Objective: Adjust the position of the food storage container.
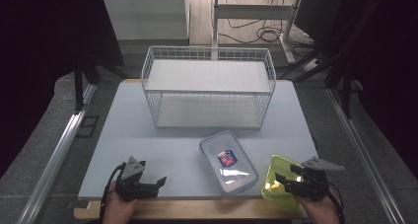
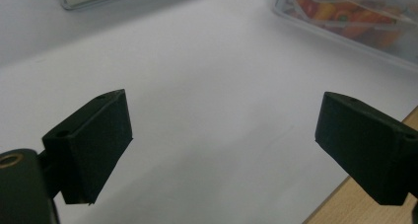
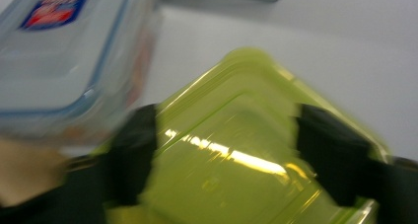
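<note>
High view: our right tongs (image 1: 285,180) clasp the green container (image 1: 274,177) at lower right, the clear lidded box (image 1: 228,161) just left; left tongs (image 1: 156,183) gape empty at lower left.

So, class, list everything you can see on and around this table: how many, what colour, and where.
Wire basket: one, white, far middle of the table.
Clear container: one, blue-edged lid with a red and blue label, near middle.
Green container: one, yellow-green, near right edge, between the right tongs' jaws.
Table: one, pale grey top with a wooden front edge.
Left tongs: black, open, nothing between them, near left.
Right tongs: black, closed on the green container.
</note>
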`<state>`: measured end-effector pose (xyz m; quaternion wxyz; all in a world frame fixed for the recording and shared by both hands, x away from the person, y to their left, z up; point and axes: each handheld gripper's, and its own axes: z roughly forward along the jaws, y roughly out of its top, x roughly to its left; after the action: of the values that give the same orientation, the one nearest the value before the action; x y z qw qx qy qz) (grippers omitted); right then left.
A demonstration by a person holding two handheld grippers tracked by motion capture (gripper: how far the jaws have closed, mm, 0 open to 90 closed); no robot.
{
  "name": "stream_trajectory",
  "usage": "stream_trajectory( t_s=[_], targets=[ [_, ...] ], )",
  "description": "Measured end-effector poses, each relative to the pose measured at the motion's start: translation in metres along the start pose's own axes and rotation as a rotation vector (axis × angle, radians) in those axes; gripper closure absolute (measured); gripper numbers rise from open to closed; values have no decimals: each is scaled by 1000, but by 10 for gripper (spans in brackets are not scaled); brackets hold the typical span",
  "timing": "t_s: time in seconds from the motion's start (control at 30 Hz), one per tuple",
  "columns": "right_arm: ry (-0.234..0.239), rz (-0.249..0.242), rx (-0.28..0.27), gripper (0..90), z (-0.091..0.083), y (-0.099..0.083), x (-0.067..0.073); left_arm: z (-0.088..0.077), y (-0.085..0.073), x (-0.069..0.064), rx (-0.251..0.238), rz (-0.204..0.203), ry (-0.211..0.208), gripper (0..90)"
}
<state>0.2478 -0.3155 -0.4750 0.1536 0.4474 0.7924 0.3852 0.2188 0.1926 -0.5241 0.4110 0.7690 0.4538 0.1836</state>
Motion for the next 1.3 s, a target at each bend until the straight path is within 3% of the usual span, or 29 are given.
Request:
stream_trajectory(
  t_s=[0.03, 0.07, 0.17, 0.2, 0.27, 0.53, 0.67, 0.77, 0.93, 0.97, 1.03, 1.2, 1.3],
  targets=[
    [11, -11, 4, 539, -2, -1, 2, 0, 0, 1, -5, -4, -3, 72],
    [45, -34, 0, 671, -8, -2, 8, 0, 0, 1, -7, -7, -5, 72],
    [99, -57, -28, 809, -16, -7, 17, -1, 0, 1, -11, -3, 4, 71],
    [99, -57, -28, 809, -16, -7, 17, -1, 0, 1, -11, -3, 4, 71],
    [114, -98, -17, 893, -20, -14, 27, -2, 0, 2, -24, -10, 6, 70],
    [200, -123, 39, 897, -29, -23, 41, -4, 0, 4, -36, -27, 11, 70],
    [258, -174, 104, 897, -29, -30, 55, -4, 0, 5, -40, -31, 11, 70],
    [259, -201, 130, 897, -26, -33, 59, -5, 0, 5, -44, -36, 10, 70],
    [207, -225, 155, 897, -17, -36, 56, -6, 0, 7, -51, -47, 5, 70],
    [228, -201, 134, 896, -15, -34, 50, -6, 0, 7, -51, -48, 3, 70],
    [223, -197, 129, 897, -13, -33, 48, -5, 0, 6, -51, -53, -4, 70],
    [187, -206, 125, 897, -3, -22, 34, -5, 1, 5, -57, -58, -20, 70],
    [154, -186, 115, 896, 5, -12, 17, -5, 2, 6, -65, -76, -58, 63]
  ],
)
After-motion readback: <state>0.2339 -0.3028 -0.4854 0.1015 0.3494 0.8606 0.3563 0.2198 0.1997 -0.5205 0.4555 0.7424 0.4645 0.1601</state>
